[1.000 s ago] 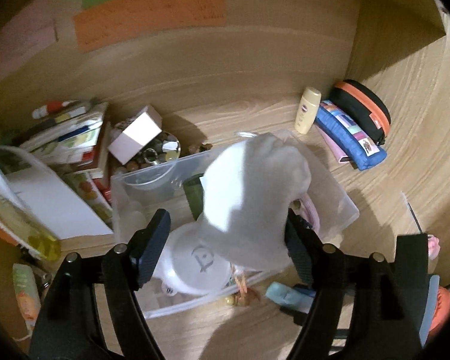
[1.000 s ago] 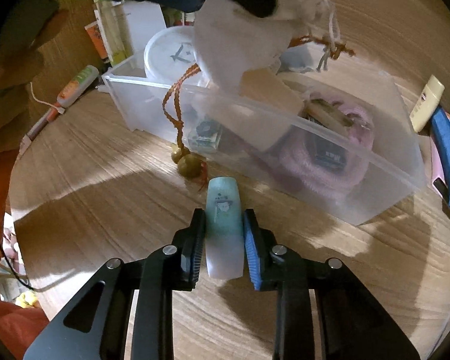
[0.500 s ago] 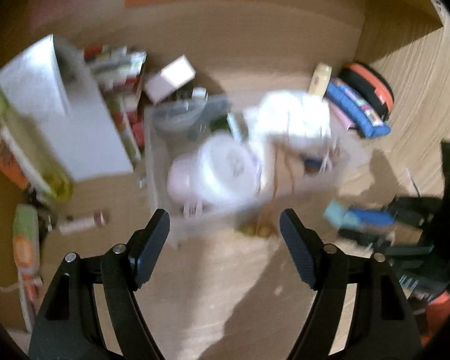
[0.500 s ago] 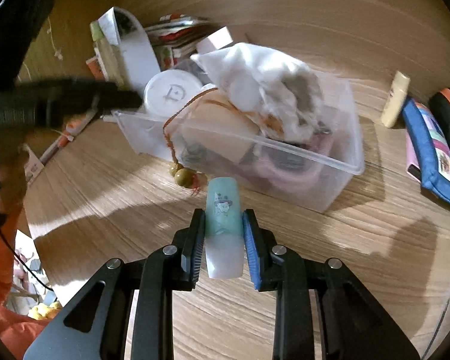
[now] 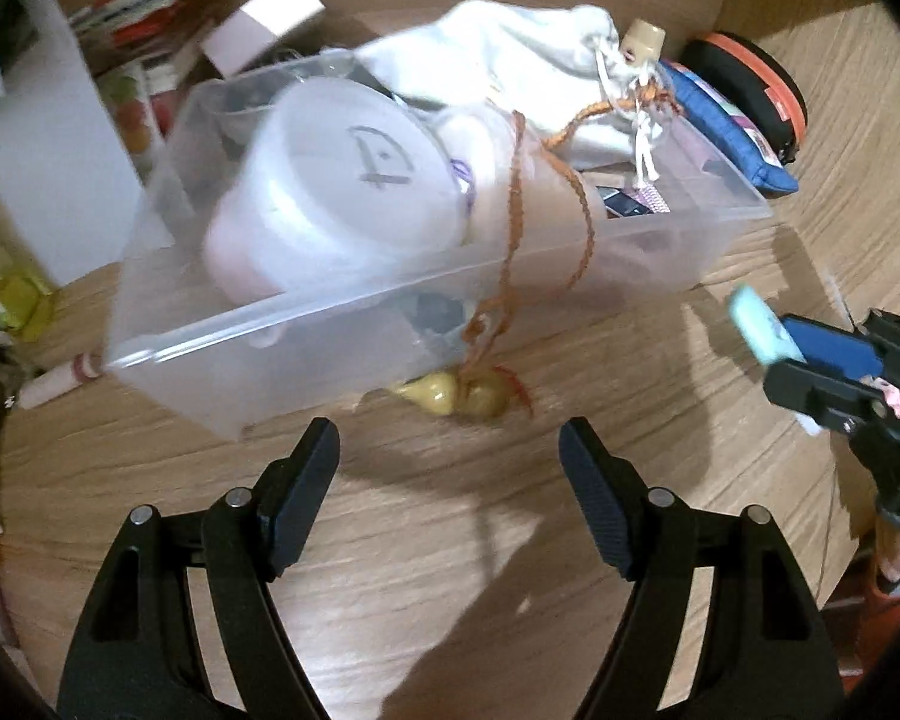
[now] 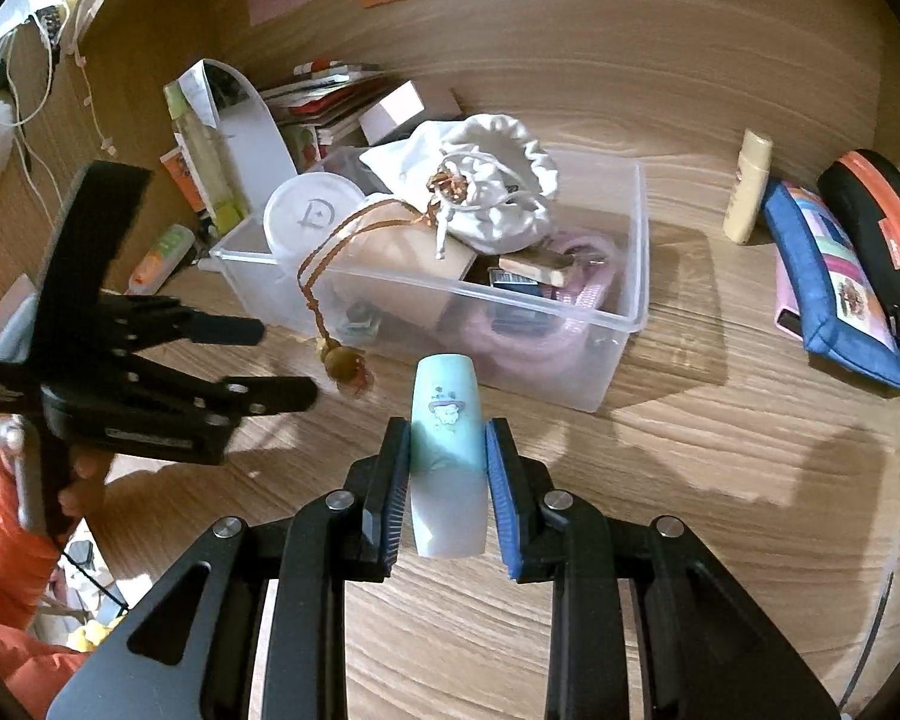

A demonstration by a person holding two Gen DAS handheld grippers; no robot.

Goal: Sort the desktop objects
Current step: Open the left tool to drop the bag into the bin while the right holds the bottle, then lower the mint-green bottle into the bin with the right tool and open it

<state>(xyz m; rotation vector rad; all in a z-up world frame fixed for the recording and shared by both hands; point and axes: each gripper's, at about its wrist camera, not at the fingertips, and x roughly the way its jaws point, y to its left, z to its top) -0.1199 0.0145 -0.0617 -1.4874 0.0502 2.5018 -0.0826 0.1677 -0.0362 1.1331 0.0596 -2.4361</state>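
While ribbed jaws clamp smooth rounded tube [image 6: 448,456] | translucent rectangular bin [image 6: 624,324]

White pouch [image 6: 491,192] now in the bin [image 6: 624,324] (left gripper [image 5: 450,480] emptied, jaws apart).

Black gripper [image 6: 444,474] frames, silver screws, blue pads; orange sleeve [image 6: 6,516].

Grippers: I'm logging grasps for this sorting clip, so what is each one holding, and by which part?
The right gripper clamps the mint-green tube across its middle, pads on both sides. The left gripper is open, holding nothing.
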